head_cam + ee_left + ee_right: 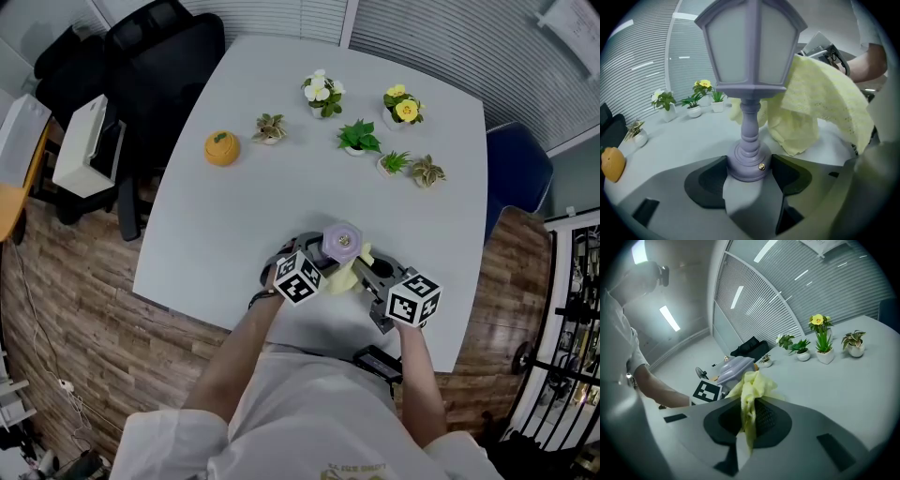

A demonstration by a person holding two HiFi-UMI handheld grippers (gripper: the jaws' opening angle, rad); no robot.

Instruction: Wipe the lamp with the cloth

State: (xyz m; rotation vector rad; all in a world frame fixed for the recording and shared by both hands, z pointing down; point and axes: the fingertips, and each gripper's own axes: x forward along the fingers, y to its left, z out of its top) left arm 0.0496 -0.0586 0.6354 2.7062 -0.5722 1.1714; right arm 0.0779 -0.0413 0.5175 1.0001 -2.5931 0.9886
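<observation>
A lilac lantern-shaped lamp (341,242) stands upright near the table's front edge. In the left gripper view its round base (749,165) sits between the two dark pads, which press on it from both sides: my left gripper (749,161) is shut on the lamp. The pale yellow cloth (820,103) hangs against the right side of the lamp's shade. My right gripper (749,416) is shut on a bunched fold of the cloth (751,385), with the lamp's top (733,367) just beyond it. From above, the cloth (349,276) shows between the two marker cubes.
Several small potted plants (358,137) stand across the far half of the white table (234,225), with an orange pumpkin-shaped object (222,148) at the left. A black chair (155,56) stands beyond the table's left corner and a blue chair (514,173) at its right.
</observation>
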